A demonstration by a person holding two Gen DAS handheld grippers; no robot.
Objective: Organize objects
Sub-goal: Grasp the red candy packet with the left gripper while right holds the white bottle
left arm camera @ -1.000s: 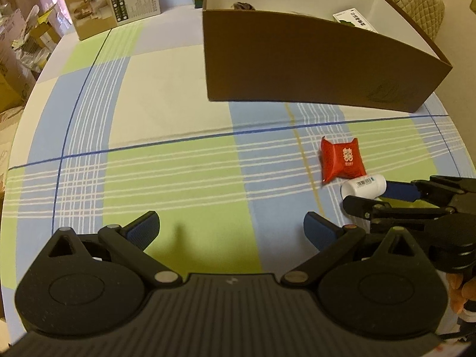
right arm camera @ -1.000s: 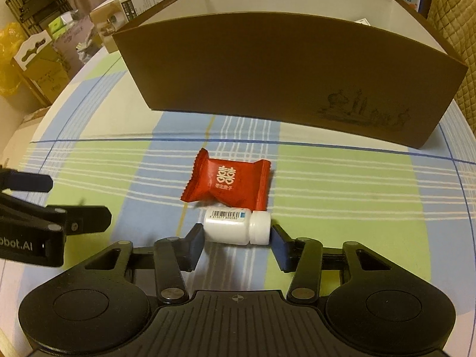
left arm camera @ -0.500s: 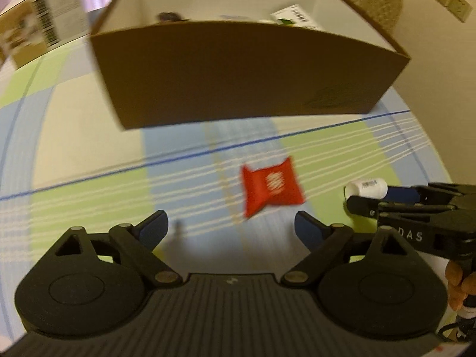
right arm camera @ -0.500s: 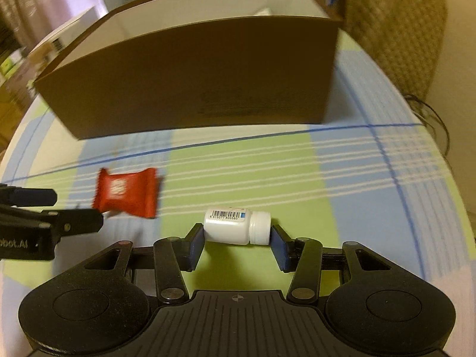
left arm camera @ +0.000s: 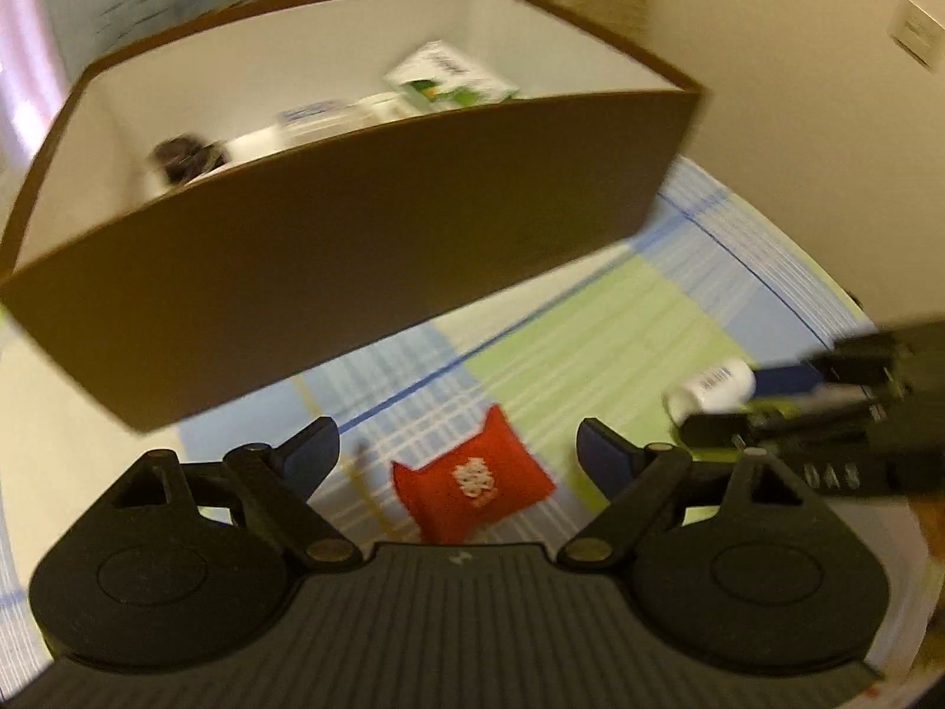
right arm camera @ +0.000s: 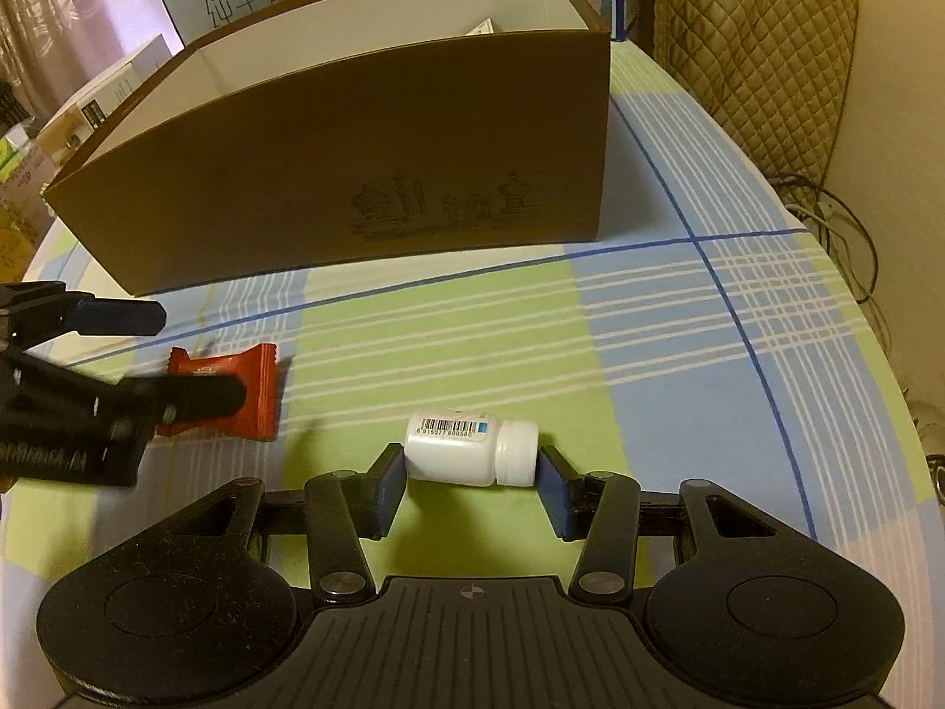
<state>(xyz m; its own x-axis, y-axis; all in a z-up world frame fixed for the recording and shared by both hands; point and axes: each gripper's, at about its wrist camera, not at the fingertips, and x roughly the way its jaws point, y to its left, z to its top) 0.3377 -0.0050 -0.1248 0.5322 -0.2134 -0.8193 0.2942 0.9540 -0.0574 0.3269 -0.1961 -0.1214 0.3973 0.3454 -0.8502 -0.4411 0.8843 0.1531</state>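
So on the left, the left gripper (left arm camera: 458, 452) hung over the red candy packet (left arm camera: 472, 487), which lay flat on the plaid tablecloth (right arm camera: 679, 319). Its jaws were closing with the packet between them, pads not pressing on it. The brown cardboard box (right arm camera: 366, 153) sat behind, already holding a few small items. Over to the right, the right gripper (right arm camera: 472, 487) was clamped end to end on the white pill bottle (right arm camera: 469, 454), lying on its side.
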